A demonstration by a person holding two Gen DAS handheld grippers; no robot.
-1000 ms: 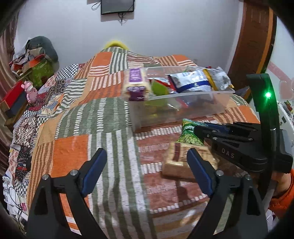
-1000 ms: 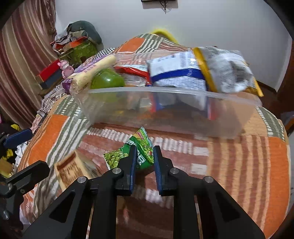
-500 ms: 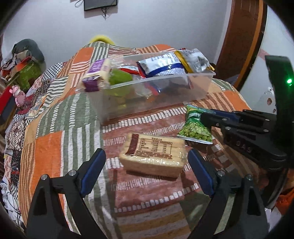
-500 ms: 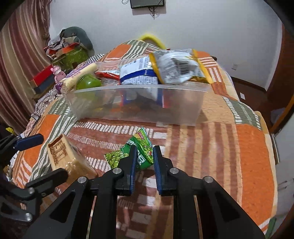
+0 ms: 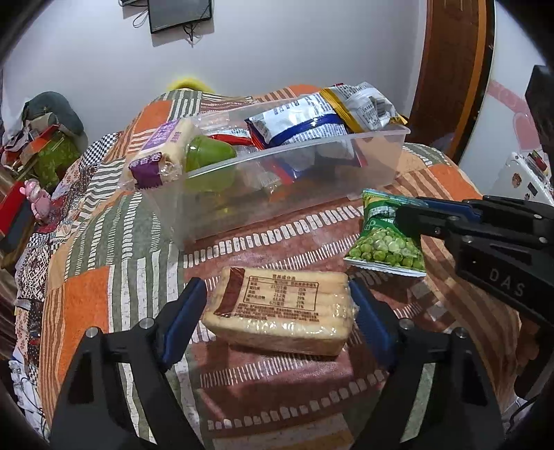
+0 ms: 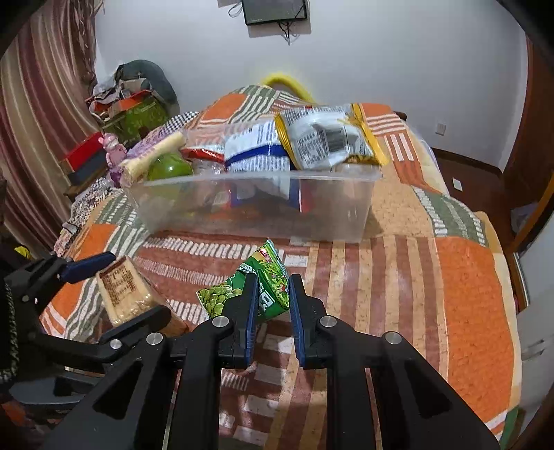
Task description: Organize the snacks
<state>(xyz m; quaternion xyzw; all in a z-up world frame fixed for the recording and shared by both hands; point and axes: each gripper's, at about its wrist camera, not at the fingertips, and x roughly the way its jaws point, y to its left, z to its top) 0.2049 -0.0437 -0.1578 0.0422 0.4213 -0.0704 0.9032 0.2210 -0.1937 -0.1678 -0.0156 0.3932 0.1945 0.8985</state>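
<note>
A clear plastic bin [image 5: 377, 162] [image 6: 346, 211] stands on the quilted bed and holds several snack bags, a green cup and a purple-wrapped roll. A tan cracker pack [image 5: 280, 308] [image 6: 128, 294] lies on the quilt in front of it. My left gripper [image 5: 277, 311] is open, its blue pads on either side of the pack, close to its ends. My right gripper [image 6: 271, 294] is shut on a green pea snack bag [image 6: 263, 287] [image 5: 384, 239] and holds it just above the quilt, right of the cracker pack.
The patchwork quilt [image 6: 450, 277] covers the bed. A cluttered side table with a pink toy [image 5: 34, 200] and boxes stands at the left. A wooden door [image 5: 450, 69] is at the right, and a screen [image 6: 273, 12] hangs on the far wall.
My left gripper moved right and forward until its pads came around the cracker pack. My right gripper kept hold of the pea bag and drew back from the bin.
</note>
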